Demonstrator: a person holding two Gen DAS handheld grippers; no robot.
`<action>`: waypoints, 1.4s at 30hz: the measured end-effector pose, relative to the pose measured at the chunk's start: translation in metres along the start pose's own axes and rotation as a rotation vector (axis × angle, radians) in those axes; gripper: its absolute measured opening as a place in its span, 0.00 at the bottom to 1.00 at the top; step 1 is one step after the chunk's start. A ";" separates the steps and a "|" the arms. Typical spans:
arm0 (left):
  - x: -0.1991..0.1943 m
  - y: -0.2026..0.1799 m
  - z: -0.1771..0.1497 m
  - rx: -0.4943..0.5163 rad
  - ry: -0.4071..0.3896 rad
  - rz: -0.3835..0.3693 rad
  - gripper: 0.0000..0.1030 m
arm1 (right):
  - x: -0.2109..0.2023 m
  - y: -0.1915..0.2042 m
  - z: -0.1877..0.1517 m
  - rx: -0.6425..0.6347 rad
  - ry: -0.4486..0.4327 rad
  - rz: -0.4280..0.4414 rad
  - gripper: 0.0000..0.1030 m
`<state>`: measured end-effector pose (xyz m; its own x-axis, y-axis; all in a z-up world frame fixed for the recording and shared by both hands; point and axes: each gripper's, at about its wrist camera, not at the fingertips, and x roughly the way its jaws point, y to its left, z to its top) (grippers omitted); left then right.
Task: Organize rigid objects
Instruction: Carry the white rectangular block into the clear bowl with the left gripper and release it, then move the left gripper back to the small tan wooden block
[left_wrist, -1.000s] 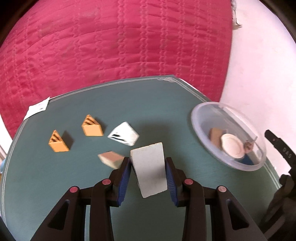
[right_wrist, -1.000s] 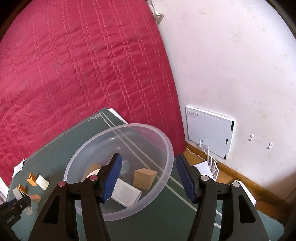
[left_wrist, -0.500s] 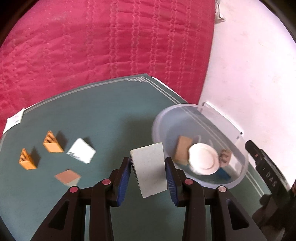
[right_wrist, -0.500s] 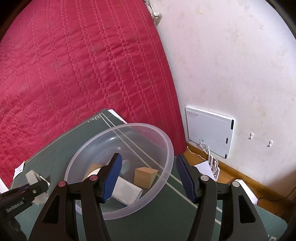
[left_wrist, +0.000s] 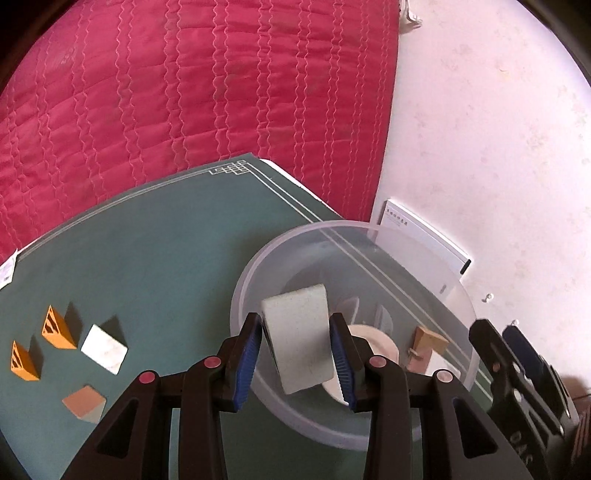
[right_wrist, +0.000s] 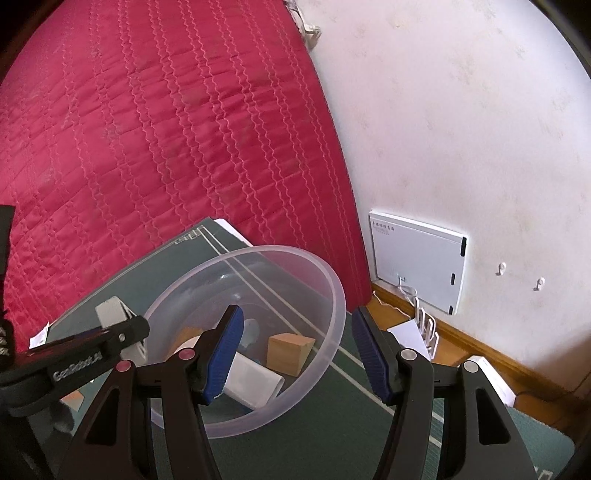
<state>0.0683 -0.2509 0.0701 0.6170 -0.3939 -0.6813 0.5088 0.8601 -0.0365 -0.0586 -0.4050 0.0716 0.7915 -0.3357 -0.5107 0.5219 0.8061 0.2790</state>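
Grey block (left_wrist: 297, 341) between opening left tongs (left_wrist: 295, 360), arm lettering seemingly "GenRobot.AI".

Open bowl (left_wrist: 436, 254) mouth, blocks (left_wrist: 428, 341) inside

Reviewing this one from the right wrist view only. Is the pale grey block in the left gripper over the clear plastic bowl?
Observer: Yes. The left wrist view shows the pale grey block between the left gripper pads, over the clear plastic bowl near its rim; the jaws are opening.
Operator: What's lying on the green mat?
Observer: Two orange wedges, a white block and a brown block lie on the green mat, left of the bowl.
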 end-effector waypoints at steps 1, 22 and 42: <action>0.001 0.000 0.001 0.000 0.002 0.001 0.45 | 0.000 0.000 0.000 0.002 0.000 -0.001 0.60; -0.027 0.025 -0.015 -0.039 -0.040 0.088 0.76 | 0.000 0.001 0.001 0.003 0.005 0.002 0.60; -0.055 0.056 -0.040 -0.033 -0.081 0.217 0.83 | -0.006 0.025 -0.011 -0.088 0.025 0.069 0.61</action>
<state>0.0387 -0.1675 0.0762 0.7566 -0.2223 -0.6150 0.3401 0.9370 0.0796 -0.0538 -0.3777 0.0732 0.8159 -0.2663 -0.5133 0.4355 0.8669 0.2425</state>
